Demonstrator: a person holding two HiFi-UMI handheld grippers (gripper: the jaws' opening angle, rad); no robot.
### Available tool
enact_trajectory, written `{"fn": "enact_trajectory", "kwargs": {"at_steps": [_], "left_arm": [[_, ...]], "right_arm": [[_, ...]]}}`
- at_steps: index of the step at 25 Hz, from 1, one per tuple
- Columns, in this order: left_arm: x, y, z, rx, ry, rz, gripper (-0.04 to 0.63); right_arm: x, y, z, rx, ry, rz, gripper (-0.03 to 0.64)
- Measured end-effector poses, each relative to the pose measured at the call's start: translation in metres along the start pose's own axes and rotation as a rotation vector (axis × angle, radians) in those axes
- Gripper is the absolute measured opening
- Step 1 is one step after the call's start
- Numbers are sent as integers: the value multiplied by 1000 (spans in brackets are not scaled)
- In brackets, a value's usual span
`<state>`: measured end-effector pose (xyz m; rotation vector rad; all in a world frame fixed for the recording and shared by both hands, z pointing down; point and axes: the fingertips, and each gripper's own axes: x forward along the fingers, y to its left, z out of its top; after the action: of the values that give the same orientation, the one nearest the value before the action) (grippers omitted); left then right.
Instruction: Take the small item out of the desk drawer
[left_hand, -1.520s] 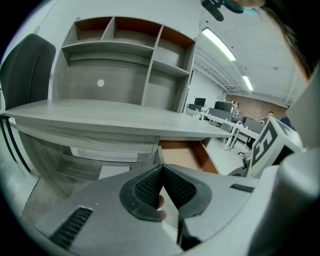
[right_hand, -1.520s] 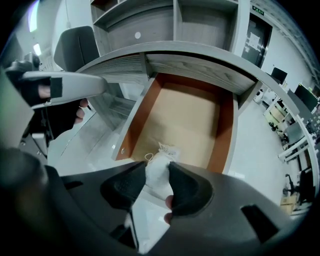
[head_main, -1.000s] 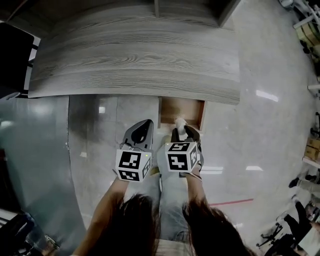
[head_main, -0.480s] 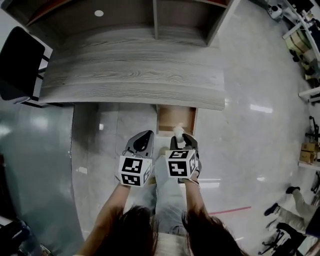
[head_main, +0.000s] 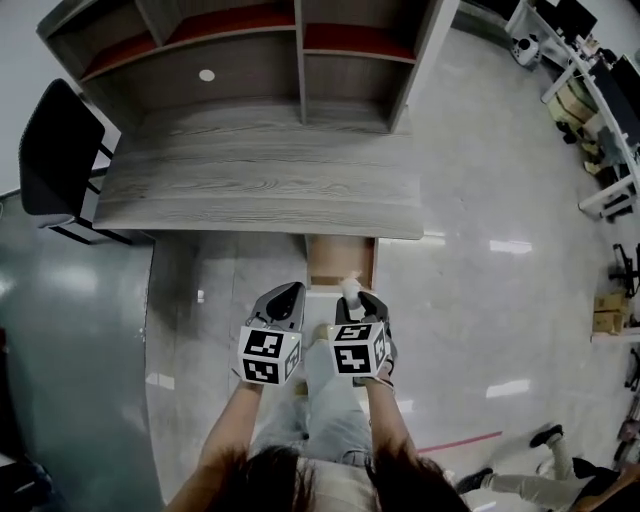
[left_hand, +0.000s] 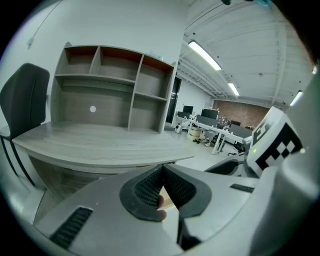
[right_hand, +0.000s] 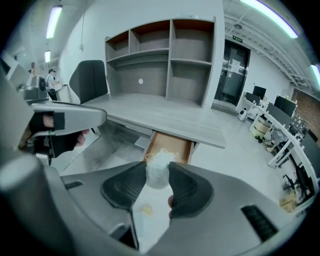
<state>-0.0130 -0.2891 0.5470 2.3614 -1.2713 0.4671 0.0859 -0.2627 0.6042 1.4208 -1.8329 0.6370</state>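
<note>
The wooden drawer (head_main: 340, 262) (right_hand: 169, 147) stands pulled out from under the right part of the grey desk (head_main: 260, 190). My right gripper (head_main: 352, 296) (right_hand: 157, 176) is shut on a small white fluffy item (right_hand: 158, 170) (head_main: 351, 289), held in front of the drawer and apart from it. My left gripper (head_main: 284, 300) (left_hand: 161, 186) hangs beside the right one, to its left, jaws shut with nothing between them.
A grey shelf unit (head_main: 270, 60) (right_hand: 167, 60) stands at the back of the desk. A black chair (head_main: 55, 160) (left_hand: 22, 107) is at the desk's left end. Glossy floor (head_main: 500, 260) spreads to the right, with office desks (head_main: 590, 90) far off.
The view has pulled back from the desk: desk and drawer look smaller and farther away, and the shelf unit has come into sight. Both grippers keep their pose; the right still holds the white item.
</note>
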Motion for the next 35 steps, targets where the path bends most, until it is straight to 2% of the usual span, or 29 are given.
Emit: {"fn": "enact_trajectory", "kwargs": {"at_steps": [11, 17, 35], "left_arm": [[-45, -25, 11, -24, -40, -12, 14], [-83, -39, 32, -19, -70, -20, 14], [-167, -83, 46, 67, -140, -56, 14]], "right_arm": [[-59, 5, 4, -10, -71, -26, 158], [-103, 8, 13, -8, -127, -43, 156], [-201, 36, 13, -45, -290, -75, 158]]}}
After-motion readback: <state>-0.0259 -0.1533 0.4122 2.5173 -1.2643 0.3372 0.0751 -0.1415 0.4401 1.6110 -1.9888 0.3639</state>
